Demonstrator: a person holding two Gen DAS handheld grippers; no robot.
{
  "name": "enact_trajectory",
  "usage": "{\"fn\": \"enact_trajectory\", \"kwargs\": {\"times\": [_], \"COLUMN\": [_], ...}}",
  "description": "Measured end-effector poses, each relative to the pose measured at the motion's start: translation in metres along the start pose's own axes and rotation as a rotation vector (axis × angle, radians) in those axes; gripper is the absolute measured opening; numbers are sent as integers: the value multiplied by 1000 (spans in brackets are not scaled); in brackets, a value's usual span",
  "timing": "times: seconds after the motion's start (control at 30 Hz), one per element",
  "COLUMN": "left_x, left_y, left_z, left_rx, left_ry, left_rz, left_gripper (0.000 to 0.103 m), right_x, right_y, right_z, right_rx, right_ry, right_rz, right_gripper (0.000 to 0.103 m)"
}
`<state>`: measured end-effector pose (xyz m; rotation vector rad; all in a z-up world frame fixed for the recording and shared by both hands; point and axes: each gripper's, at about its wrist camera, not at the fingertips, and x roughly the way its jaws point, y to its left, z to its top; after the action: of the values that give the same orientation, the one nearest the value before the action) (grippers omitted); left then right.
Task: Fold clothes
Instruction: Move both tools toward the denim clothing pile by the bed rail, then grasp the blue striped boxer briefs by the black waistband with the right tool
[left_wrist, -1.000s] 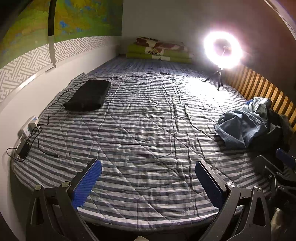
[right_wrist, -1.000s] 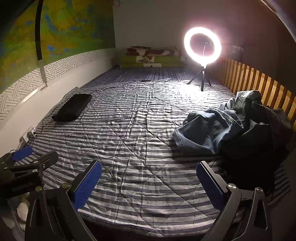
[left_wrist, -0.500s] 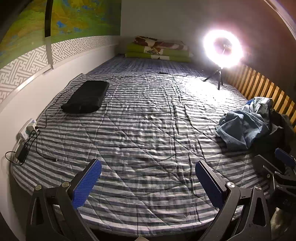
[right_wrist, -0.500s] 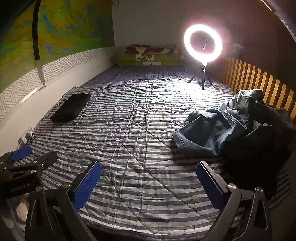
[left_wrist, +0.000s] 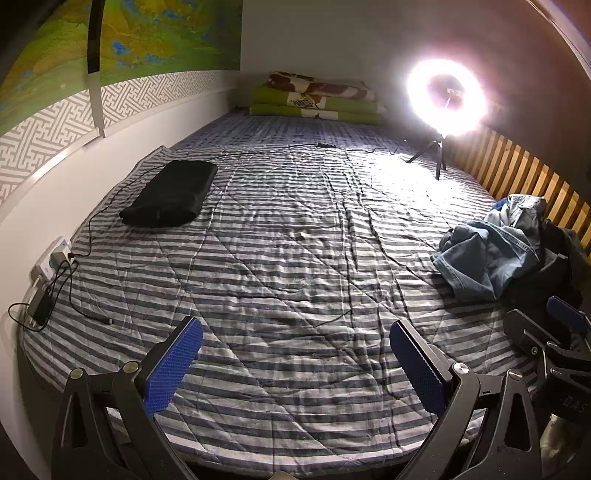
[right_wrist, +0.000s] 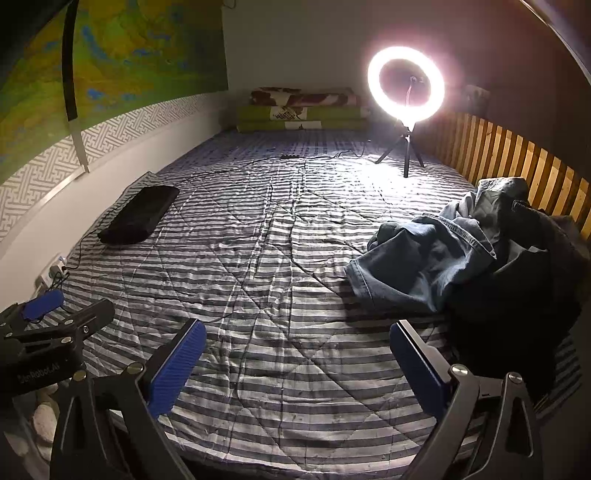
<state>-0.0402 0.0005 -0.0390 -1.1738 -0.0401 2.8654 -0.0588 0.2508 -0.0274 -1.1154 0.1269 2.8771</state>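
The clothes (right_wrist: 476, 258) lie heaped at the right edge of the bed (right_wrist: 280, 266), against the wooden slat rail (right_wrist: 517, 162): crumpled blue jeans (right_wrist: 413, 269) over a dark garment (right_wrist: 524, 291). Denim likely handles heavy, limp and grippy; the exposed hem looks the easiest hold. Both the right gripper (right_wrist: 293, 354) and left gripper (left_wrist: 295, 356) hover low, fingers spread wide, holding nothing.

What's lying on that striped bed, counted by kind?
Crumpled clothes: 2, denim jeans and a dark garment
Folded black bundle: 1
Ring light on tripod: 1
Folded bedding stack: 1
Total: 5
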Motion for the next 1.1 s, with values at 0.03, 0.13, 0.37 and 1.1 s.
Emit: {"fn": "enact_trajectory", "kwargs": {"times": [0.03, 0.13, 0.37, 1.1], "left_x": [0, 0, 3, 132], "left_y": [0, 0, 3, -22], "left_z": [-1, -1, 1, 40], "left_rx": [1, 1, -1, 48], "left_ry": [-1, -1, -4, 94], "left_rz": [0, 0, -3, -58], "left_gripper": [102, 102, 102, 102], "right_x": [0, 0, 7, 137], "right_y": [0, 1, -1, -116], "right_z": [0, 0, 6, 130], "right_rx": [0, -1, -4, 86], "right_ry": [0, -2, 1, 62], "right_rz": [0, -1, -5, -105], "right_gripper": [98, 98, 92, 82]}}
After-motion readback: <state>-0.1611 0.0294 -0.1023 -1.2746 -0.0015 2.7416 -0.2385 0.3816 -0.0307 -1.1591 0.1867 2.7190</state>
